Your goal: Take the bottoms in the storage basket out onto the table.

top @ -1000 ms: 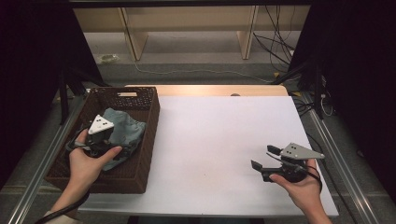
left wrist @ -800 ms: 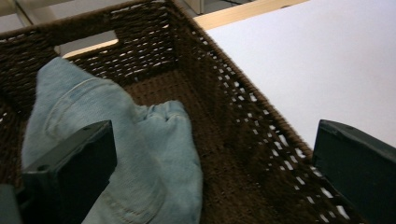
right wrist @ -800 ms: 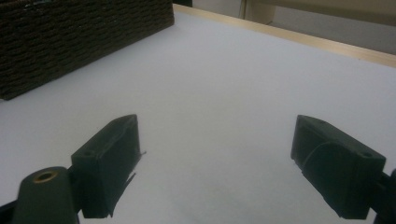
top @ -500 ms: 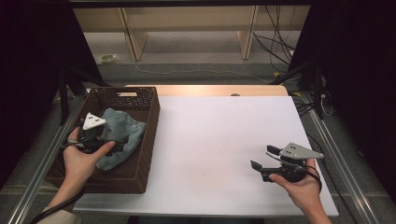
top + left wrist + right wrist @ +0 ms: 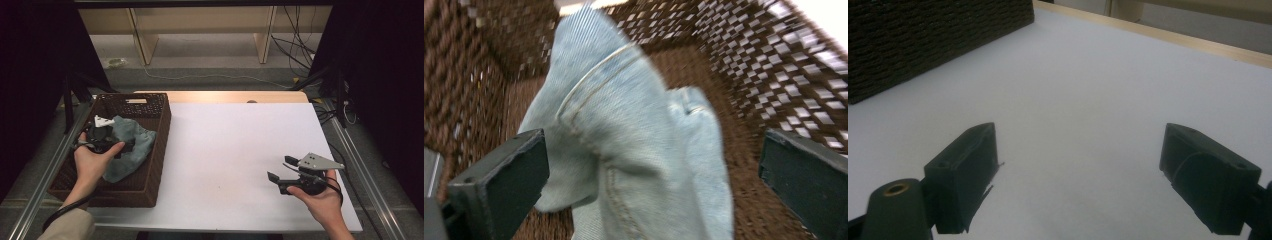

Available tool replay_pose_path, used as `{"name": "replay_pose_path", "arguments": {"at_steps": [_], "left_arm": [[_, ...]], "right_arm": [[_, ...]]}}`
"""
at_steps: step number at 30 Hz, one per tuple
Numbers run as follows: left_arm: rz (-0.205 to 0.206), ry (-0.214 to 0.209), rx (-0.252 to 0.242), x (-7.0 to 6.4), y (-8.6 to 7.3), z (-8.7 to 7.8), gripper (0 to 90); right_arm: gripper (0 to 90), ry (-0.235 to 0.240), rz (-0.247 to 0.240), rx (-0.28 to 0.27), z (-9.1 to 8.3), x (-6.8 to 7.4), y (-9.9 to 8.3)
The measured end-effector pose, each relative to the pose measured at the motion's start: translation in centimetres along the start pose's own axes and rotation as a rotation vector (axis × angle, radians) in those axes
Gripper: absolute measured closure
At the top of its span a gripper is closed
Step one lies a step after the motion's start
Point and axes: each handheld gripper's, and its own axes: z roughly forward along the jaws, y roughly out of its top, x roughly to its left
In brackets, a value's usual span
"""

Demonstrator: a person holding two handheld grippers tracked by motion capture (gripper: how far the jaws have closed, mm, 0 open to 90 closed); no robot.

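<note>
**Denim in the basket, open table beside it**

White tabletop (image 5: pixel 235 150) spreads bare from the wicker basket (image 5: pixel 157 145) across to its far right edge, with a strip of pale wood along the back. The basket sits at the table's left side, its right wall standing as a woven barrier between its inside and the open white surface.

Inside the basket lies a light blue denim cloth (image 5: pixel 131 145), bunched and folded, nearer the basket's right wall than its left. The left gripper (image 5: pixel 102 137) is held down inside the basket, just left of the cloth. In the left gripper view its jaws stand wide, one on each side of the denim (image 5: pixel 634 150), which rises between them without either pad clearly touching it (the picture is blurred by motion, so contact is hard to judge). The basket's woven walls (image 5: pixel 774 65) close in on both sides of that view, leaving little room around the jaws.

The right gripper (image 5: pixel 280 175) is well apart from the basket, low over the table near its front right corner, in the person's right hand (image 5: pixel 320 197). Its jaws are spread wide with nothing between them but bare table (image 5: pixel 1088 100), and the basket's outer wall (image 5: pixel 923 40) shows far off at the upper left.
</note>
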Motion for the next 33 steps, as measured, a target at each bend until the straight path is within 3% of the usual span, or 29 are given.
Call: {"name": "replay_pose_path", "arguments": {"at_steps": [3, 5, 11, 14, 19, 25, 33], "left_arm": [[-0.038, -0.004, 0.040, 0.2, 0.3, 1.4, 0.8], [-0.049, 0.010, 0.057, 0.2, 0.3, 1.7, 6.7], [-0.077, 0.033, 0.089, 0.3, 0.0, 2.2, 33.5], [-0.102, 0.010, 0.101, 0.5, -0.1, 2.1, 48.2], [-0.082, 0.008, 0.110, 0.3, -0.1, 2.0, 67.8], [-0.090, -0.002, 0.081, 0.7, -0.3, 1.6, 74.4], [-0.050, -0.034, 0.000, 0.5, 0.3, 0.1, 75.5]], "right_arm": [[16.6, -0.001, 0.000, -0.003, 0.0, -0.1, 0.0], [16.6, -0.003, 0.000, -0.004, 0.0, -0.1, 0.0], [16.6, -0.004, -0.001, -0.004, 0.0, -0.2, -0.1], [16.6, -0.006, 0.000, -0.004, 0.0, -0.1, -0.1], [16.7, -0.004, -0.001, -0.003, 0.0, -0.2, -0.1], [16.8, -0.004, -0.001, -0.007, 0.0, -0.2, -0.1], [17.2, -0.004, 0.000, -0.011, -0.1, -0.3, -0.1]]}}
